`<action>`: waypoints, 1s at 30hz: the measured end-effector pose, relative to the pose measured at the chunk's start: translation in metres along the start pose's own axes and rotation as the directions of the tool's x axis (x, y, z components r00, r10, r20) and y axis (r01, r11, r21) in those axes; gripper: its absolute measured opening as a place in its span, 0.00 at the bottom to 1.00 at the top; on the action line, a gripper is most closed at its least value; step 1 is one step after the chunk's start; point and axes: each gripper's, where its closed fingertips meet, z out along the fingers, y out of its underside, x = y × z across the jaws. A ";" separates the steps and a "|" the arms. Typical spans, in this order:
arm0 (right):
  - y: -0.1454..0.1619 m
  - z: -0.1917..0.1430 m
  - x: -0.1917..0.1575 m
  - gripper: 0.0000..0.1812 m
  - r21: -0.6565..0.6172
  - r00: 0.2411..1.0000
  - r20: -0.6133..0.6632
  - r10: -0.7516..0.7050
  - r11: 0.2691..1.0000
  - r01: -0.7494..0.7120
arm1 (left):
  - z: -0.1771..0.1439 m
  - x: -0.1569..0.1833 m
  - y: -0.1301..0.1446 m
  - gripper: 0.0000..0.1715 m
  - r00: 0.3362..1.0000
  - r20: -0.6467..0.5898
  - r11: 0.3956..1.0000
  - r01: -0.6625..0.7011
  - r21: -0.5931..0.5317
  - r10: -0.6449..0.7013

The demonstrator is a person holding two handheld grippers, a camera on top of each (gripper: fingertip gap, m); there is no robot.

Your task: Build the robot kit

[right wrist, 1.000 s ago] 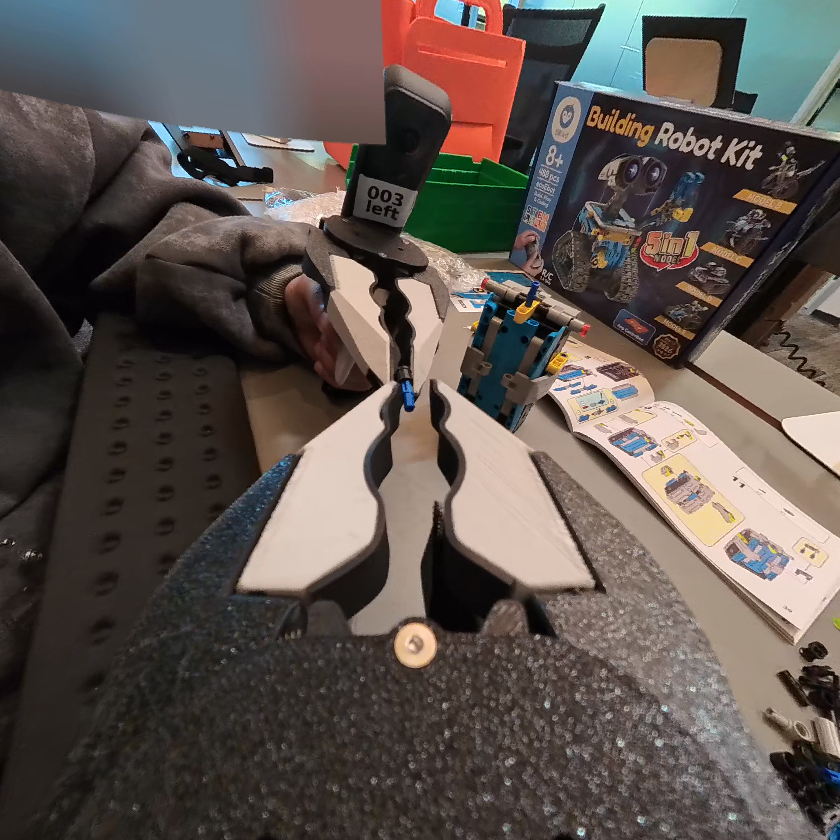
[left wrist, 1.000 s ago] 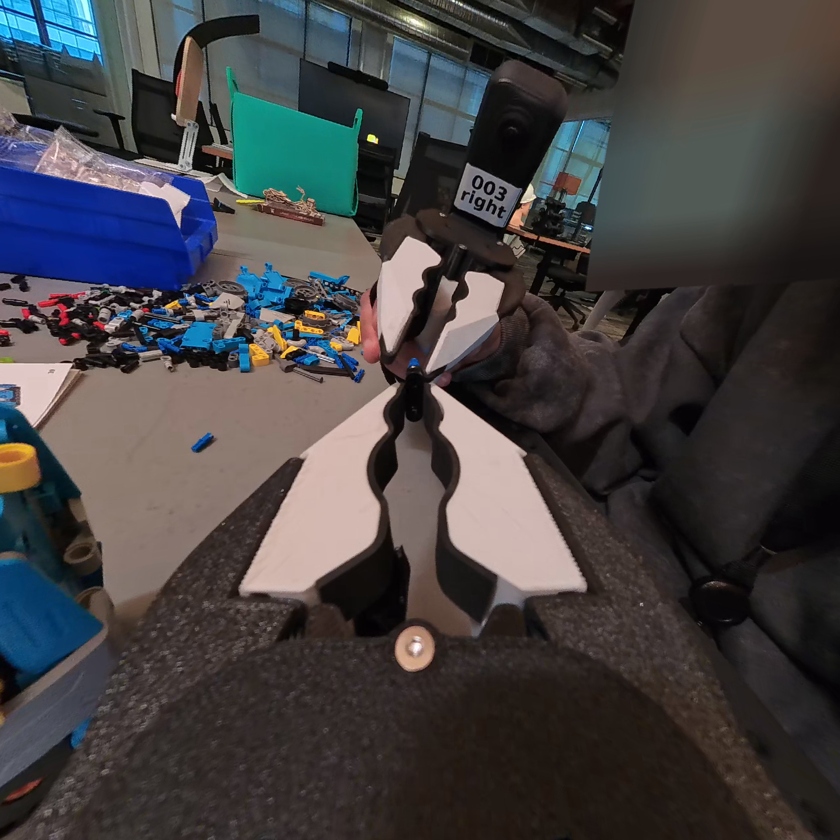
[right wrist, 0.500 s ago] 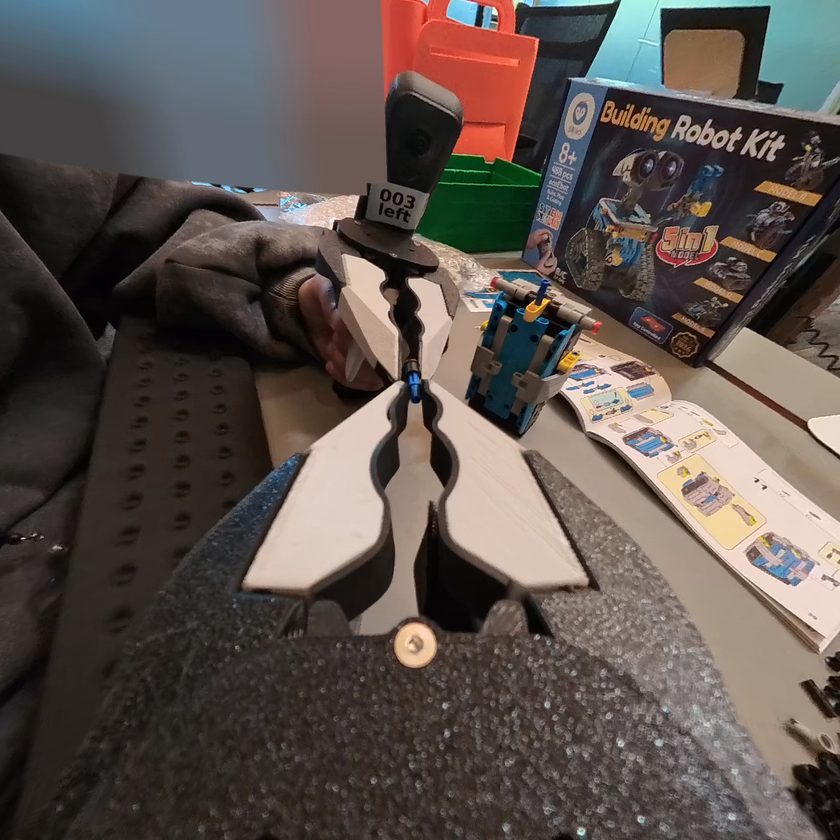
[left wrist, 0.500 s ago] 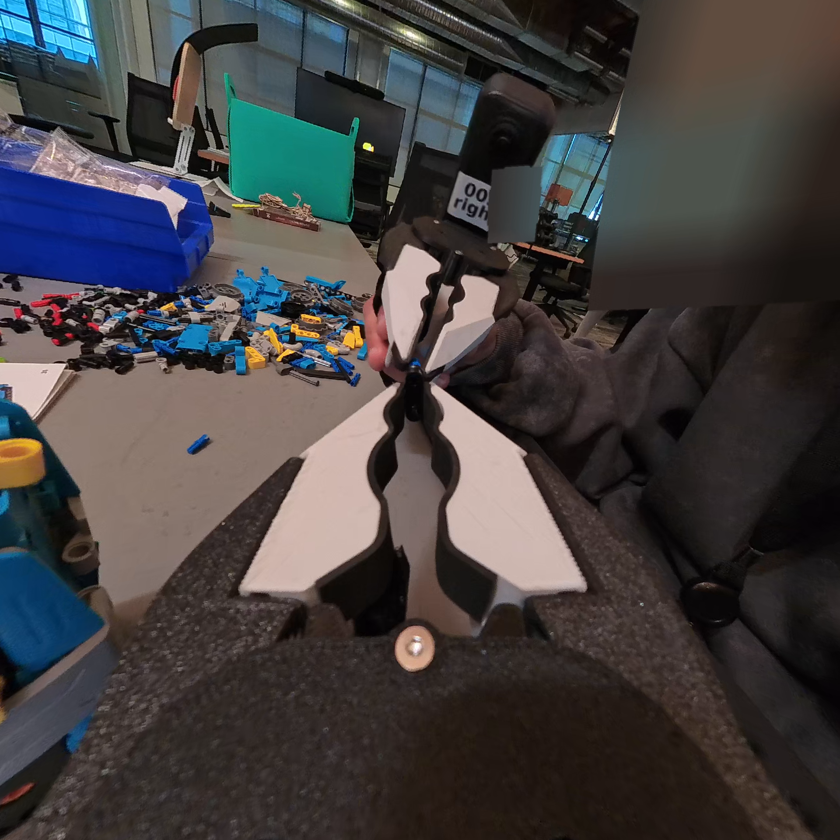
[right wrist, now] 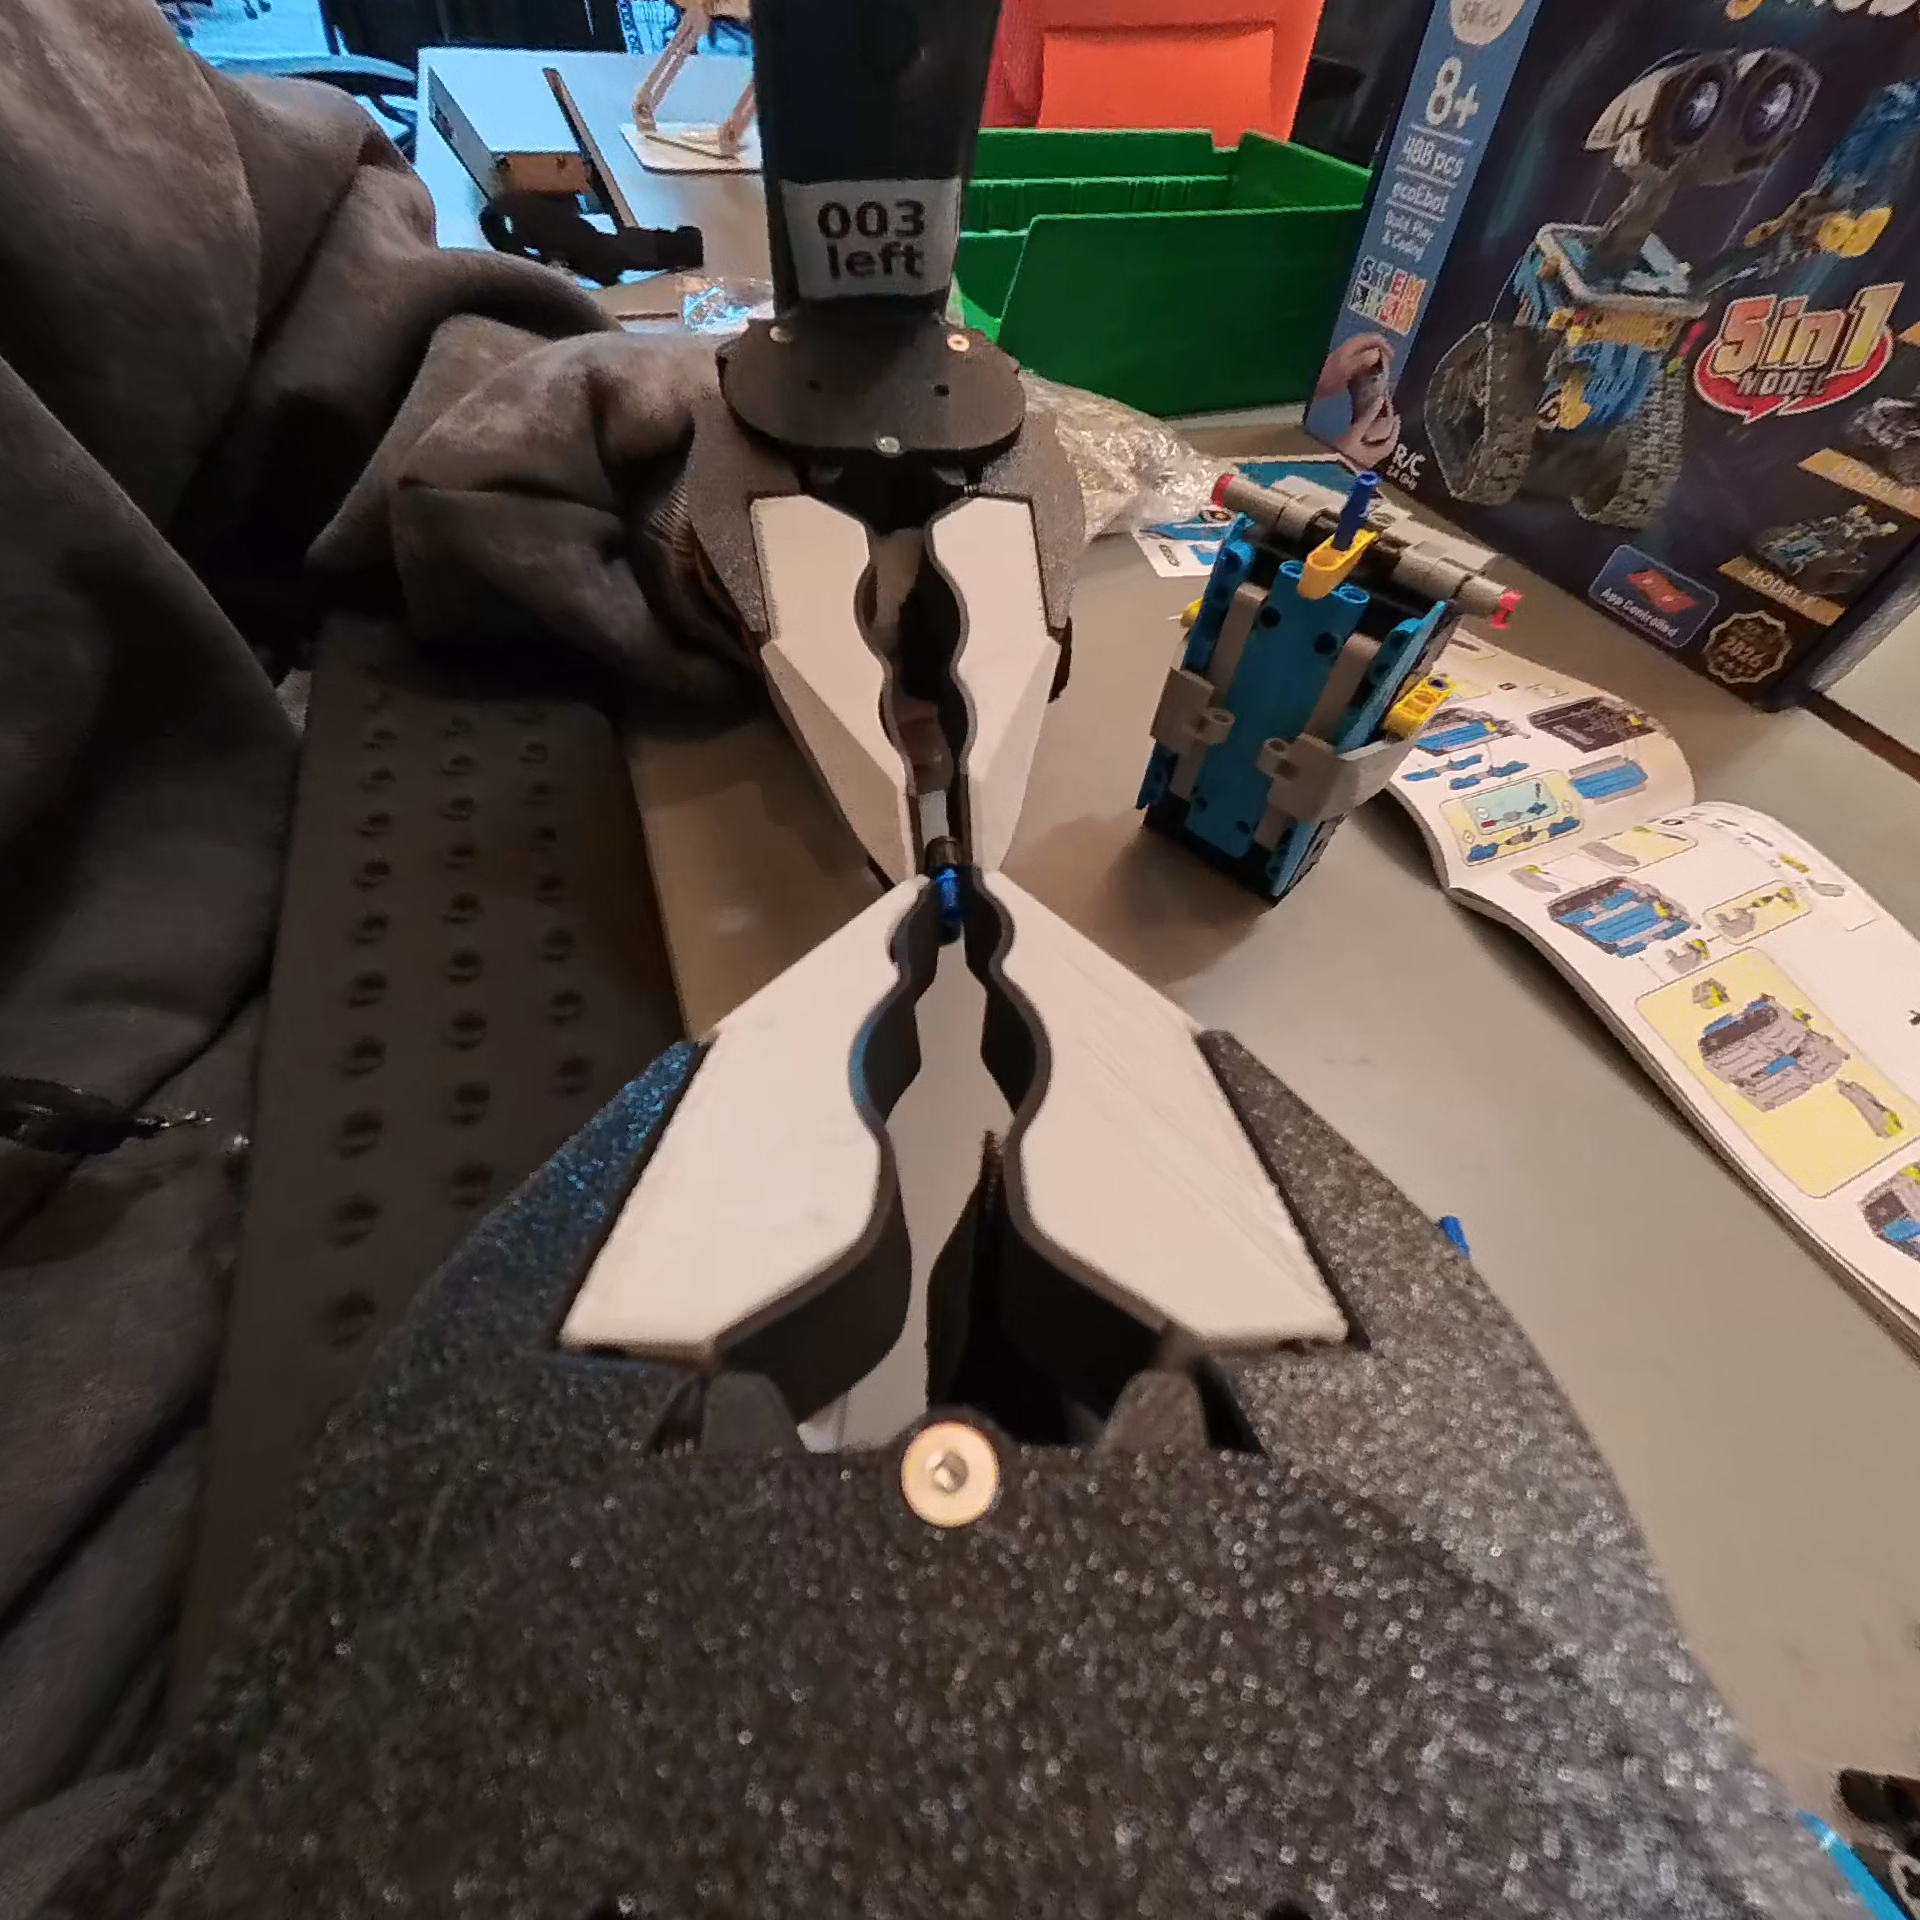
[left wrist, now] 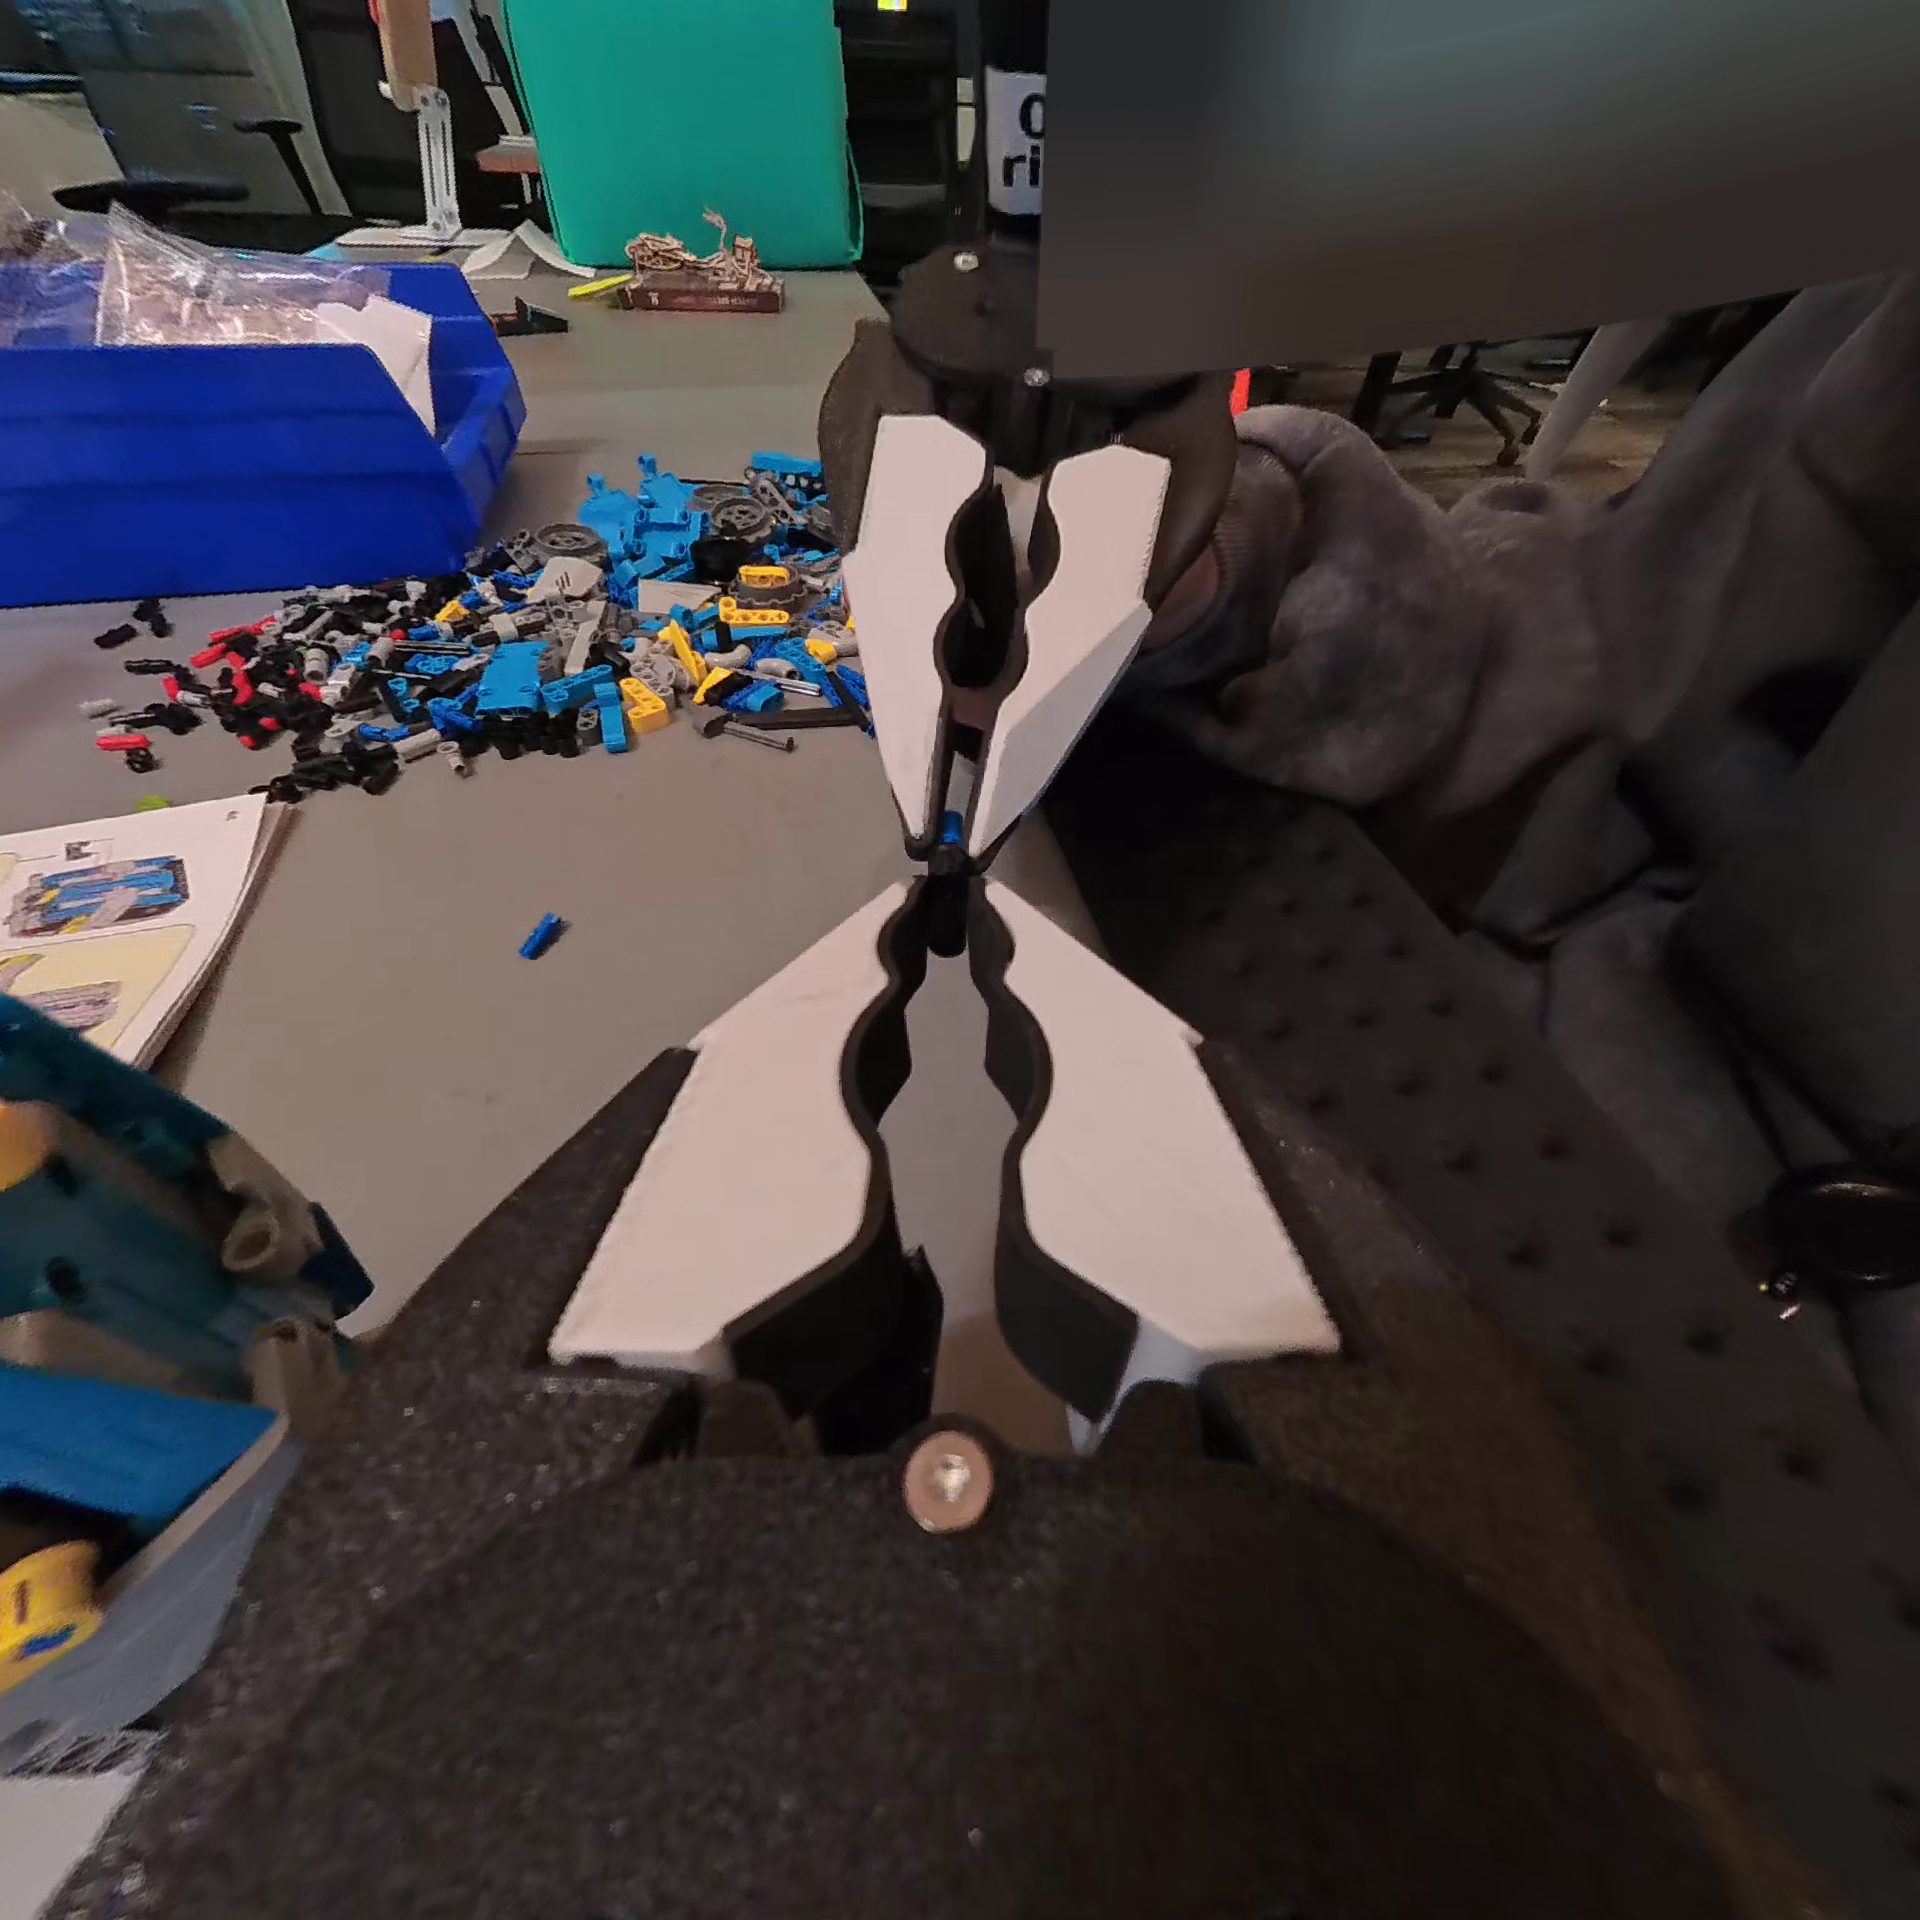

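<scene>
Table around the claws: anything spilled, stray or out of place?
One blue peg lies alone on the bare table, apart from the heap of loose parts beside the blue bin. Another small blue piece sits near the open booklet. Nothing looks damaged.

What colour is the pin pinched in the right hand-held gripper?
Blue pin, clearest in the right wrist view.

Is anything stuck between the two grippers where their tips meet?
Nothing visible blocks them. The left gripper is shut on a small black piece, and the right gripper is shut on a small blue pin. The two parts meet end to end, above the grey table.
</scene>
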 end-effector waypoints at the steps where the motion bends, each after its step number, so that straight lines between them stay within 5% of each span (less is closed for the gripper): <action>1: 0.001 0.001 0.000 0.02 -0.006 1.000 0.004 0.007 1.000 -0.007 | 0.000 -0.001 0.001 0.03 1.000 0.009 1.000 -0.010 -0.010 0.010; 10: -0.004 -0.002 0.007 0.02 0.033 0.999 -0.034 0.009 0.999 -0.008 | -0.006 -0.005 -0.007 0.04 0.999 -0.011 0.996 0.054 0.065 -0.053; 21: 0.012 0.006 0.003 0.01 -0.059 1.000 -0.014 -0.001 0.998 0.000 | 0.005 -0.005 0.013 0.03 0.997 0.055 0.995 -0.047 -0.082 0.052; 30: 0.006 0.002 0.012 0.04 -0.015 0.999 -0.047 0.025 1.000 -0.025 | 0.002 -0.013 0.007 0.04 0.997 0.079 0.999 0.004 -0.039 0.000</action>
